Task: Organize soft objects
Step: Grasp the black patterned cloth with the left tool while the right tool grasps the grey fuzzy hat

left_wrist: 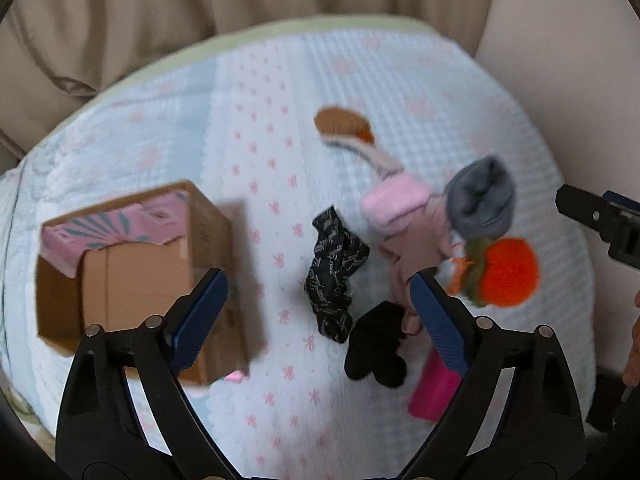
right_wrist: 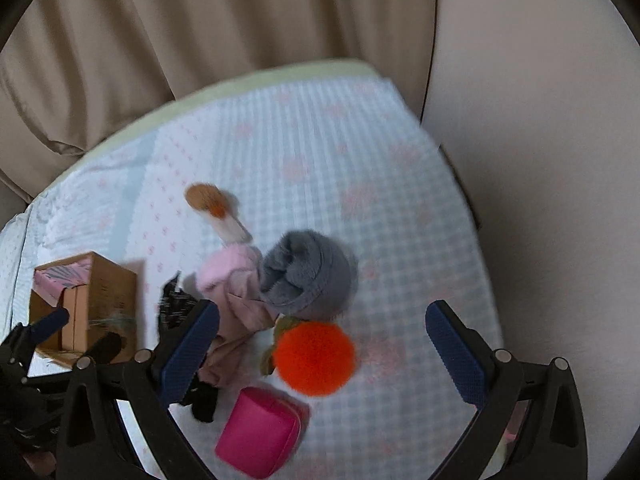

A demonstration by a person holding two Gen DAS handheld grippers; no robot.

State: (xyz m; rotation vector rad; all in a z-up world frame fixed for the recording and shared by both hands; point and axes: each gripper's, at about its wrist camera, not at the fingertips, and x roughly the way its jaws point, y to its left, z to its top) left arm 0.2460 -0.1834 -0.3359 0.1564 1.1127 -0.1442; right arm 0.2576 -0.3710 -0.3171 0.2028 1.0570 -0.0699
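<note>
Left wrist view: The left gripper [left_wrist: 318, 316] has its jaws spread wide, holding nothing, poised above the bed [left_wrist: 280, 92] with its pale blue, pink-bow cover. Ahead of the left finger sits an open cardboard box [left_wrist: 140, 276] with a pink item [left_wrist: 116, 228] inside; printing on the box is too blurred to read. Between the fingers lies a black patterned cloth [left_wrist: 334, 272] bearing light script that cannot be made out. Just beside the right finger rest a black soft item [left_wrist: 376, 346] and a magenta pouch [left_wrist: 434, 394]. Further ahead and right lie a pink garment [left_wrist: 400, 216], a grey fuzzy hat [left_wrist: 480, 200] and an orange pompom toy [left_wrist: 508, 272], clustered and touching. A brown-headed plush [left_wrist: 344, 124] lies beyond them. The right gripper [left_wrist: 600, 220] shows at the right edge.

Right wrist view: The right gripper [right_wrist: 322, 336] is likewise wide apart and empty. The orange pompom toy [right_wrist: 316, 360] lies between its fingers, the grey fuzzy hat [right_wrist: 308, 276] just ahead, the magenta pouch [right_wrist: 260, 432] nearer. The pink garment [right_wrist: 236, 288] runs behind the left finger. The cardboard box [right_wrist: 100, 300] stands far left, with the left gripper [right_wrist: 80, 332] over it, jaws apart.
</note>
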